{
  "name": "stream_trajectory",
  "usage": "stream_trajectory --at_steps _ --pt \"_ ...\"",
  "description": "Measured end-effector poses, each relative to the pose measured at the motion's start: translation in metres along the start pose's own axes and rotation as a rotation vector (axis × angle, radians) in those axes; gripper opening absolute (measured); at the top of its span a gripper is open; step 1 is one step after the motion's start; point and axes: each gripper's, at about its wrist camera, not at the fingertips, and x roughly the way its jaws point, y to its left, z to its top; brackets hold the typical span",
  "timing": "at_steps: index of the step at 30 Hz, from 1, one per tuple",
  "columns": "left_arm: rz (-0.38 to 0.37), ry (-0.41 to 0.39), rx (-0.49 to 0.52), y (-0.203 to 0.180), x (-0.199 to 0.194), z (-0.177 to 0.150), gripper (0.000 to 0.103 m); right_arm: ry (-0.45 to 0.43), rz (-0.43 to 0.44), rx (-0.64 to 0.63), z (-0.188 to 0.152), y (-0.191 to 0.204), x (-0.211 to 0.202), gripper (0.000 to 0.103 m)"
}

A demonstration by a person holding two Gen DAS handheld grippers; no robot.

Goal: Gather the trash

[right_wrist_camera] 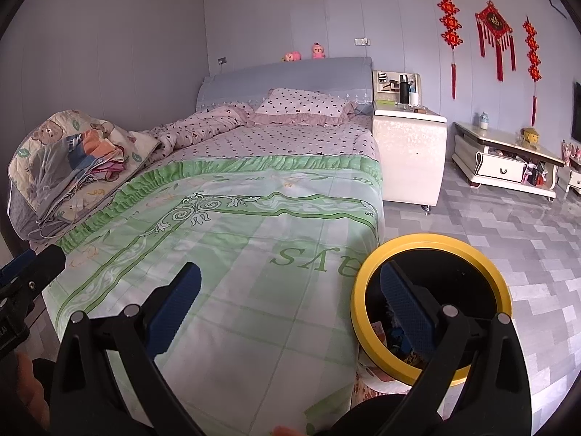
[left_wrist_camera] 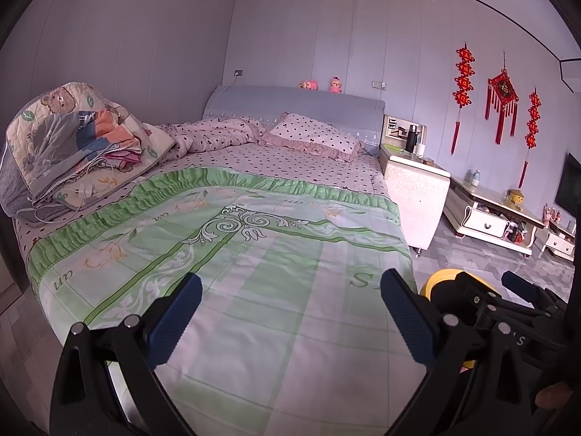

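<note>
Right gripper [right_wrist_camera: 290, 305] jaws spread, yellow-rimmed bin [right_wrist_camera: 432, 254] beside bed [right_wrist_camera: 254, 218]

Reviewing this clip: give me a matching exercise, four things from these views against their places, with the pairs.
Things:
1. trash bin
2. plush toys
3. folded quilts
4. black bottle

Places:
A. on top of the headboard
B. on the white bedside cabinet
C. on the floor at the bed's foot corner
D. piled on the bed's far left side

Pairs: 1-C, 2-A, 3-D, 4-B. Both the left gripper and the right gripper have their fingers apart and hold nothing.
</note>
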Motion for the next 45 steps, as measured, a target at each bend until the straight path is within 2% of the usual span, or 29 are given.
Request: stream_trajectory --at_steps 45 --pt "-0.008 0.021 0.0 0.0004 0.0027 -0.0032 0.095 0.041 -0.013 0.028 -0.0066 -0.0062 0.0083 0.095"
